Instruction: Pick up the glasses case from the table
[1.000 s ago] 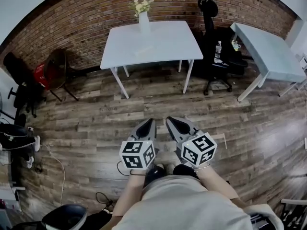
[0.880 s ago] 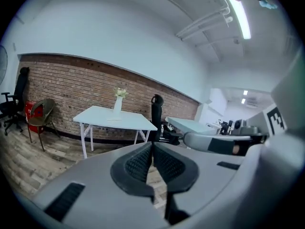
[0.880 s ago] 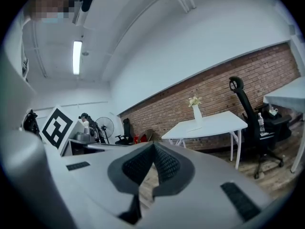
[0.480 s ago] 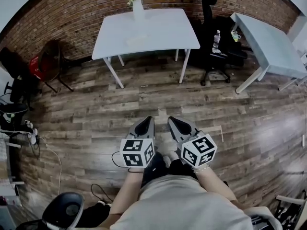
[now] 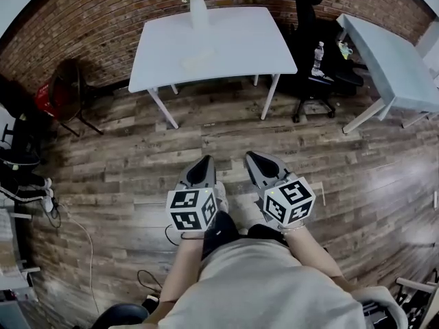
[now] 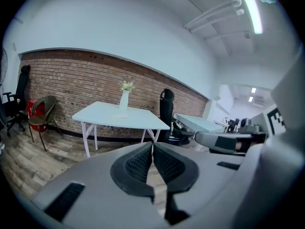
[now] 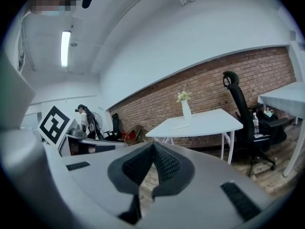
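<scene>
A pale flat glasses case (image 5: 197, 59) lies on the white table (image 5: 240, 43) in front of a white vase of flowers (image 5: 198, 11). In the head view my left gripper (image 5: 206, 160) and right gripper (image 5: 251, 156) are side by side over the wooden floor, well short of the table, both shut and empty. The left gripper view shows its jaws (image 6: 152, 144) closed, with the table and the case (image 6: 119, 117) far ahead. My right gripper (image 7: 153, 144) is also closed, and the case (image 7: 180, 127) sits small on the table beyond it.
A black office chair (image 5: 312, 40) stands right of the table, with a second white table (image 5: 391, 60) further right. Dark and red chairs (image 5: 65, 91) line the brick wall at left. Cables (image 5: 75, 232) run across the floor at left. A person (image 7: 88, 120) stands far off.
The table now looks larger and nearer as the view has advanced toward it. Both grippers stayed shut and side by side, carried forward together.
</scene>
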Demonstrator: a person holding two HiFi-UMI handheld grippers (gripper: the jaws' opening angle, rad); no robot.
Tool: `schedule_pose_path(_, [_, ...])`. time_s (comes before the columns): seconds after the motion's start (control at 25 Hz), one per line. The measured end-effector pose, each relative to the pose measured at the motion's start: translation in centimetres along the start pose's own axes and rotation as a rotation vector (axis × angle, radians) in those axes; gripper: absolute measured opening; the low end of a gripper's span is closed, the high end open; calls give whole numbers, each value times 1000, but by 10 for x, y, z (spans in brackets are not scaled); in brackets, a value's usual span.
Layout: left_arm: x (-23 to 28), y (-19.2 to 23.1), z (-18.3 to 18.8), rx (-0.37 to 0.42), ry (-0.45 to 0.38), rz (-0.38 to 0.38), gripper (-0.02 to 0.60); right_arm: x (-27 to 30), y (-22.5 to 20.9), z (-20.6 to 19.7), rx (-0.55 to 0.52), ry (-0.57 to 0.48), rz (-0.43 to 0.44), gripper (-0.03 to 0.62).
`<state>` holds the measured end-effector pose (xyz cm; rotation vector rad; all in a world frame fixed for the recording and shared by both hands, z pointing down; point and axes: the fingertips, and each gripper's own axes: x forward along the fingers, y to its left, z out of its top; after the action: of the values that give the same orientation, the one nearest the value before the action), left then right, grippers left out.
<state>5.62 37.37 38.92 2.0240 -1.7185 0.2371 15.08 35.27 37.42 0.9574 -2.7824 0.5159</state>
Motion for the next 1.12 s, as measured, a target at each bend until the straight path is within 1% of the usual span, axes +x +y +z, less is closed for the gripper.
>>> schedule_pose_path(0.12, [27,36,35,2,-17,-1,12,47,-12,25,15,-12,-10,-2])
schedule_pose_path(0.24, [53,66,72,13,-33,-25,12,89,-22,56,2,-42,-23,-2])
schedule_pose_path(0.36, [78,94,106,33,-52,-46,12,126,-37,83,-9,-76,-55,-2])
schedule_pose_path(0.48, [96,120,128,39,-59,-59,12,151,-43,94,-11,-81,-84,-1])
schedule_pose_path(0.6, [113,135,133,33,-44,-65,12,168,-49,89,7,-56,-101,-2])
schedule_pose_path(0.68, [125,139,127,19,-15,-77,12,179,-56,85,27,-32,-103,-2])
schedule_pose_path(0.84, [147,147,115,-6,43,-104,11,205,-64,84,30,-2,-85,-2])
schedule_pose_path(0.92, [160,153,115,14,70,-101,11,221,-69,82,33,12,-67,-2])
schedule_pose_path(1.0, [174,159,117,47,99,-100,11,239,-78,79,8,38,-47,-1])
schedule_pose_path(1.12, [199,174,128,82,122,-77,11,270,-101,90,2,45,-27,-2])
